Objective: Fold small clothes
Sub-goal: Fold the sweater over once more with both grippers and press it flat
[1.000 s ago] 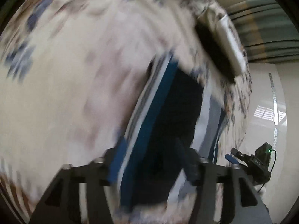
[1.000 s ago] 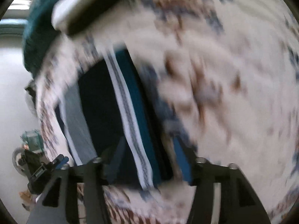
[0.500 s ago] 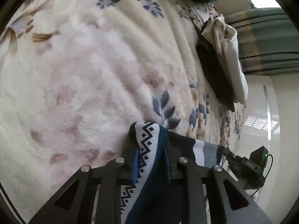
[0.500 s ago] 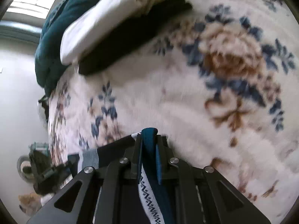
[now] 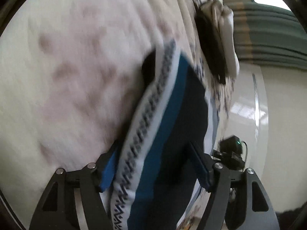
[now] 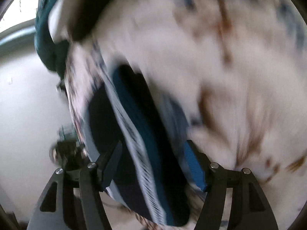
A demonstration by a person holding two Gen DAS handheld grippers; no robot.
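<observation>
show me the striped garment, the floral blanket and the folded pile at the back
striped garment [image 5: 172, 118], left wrist view, on its blue band
floral blanket [image 5: 76, 76], left wrist view, on bare cream fleece
folded pile [image 5: 226, 28], left wrist view, on its white top layer

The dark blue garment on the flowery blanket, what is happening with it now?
A person is folding a small dark blue garment with a white patterned band on a cream floral blanket, with a two-finger tool in each hand. The left tool and the right tool each have the garment between their fingers, but the jaws are opening and the pads stand apart from the cloth, so it lies on the blanket. A stack of folded clothes lies farther back.
</observation>
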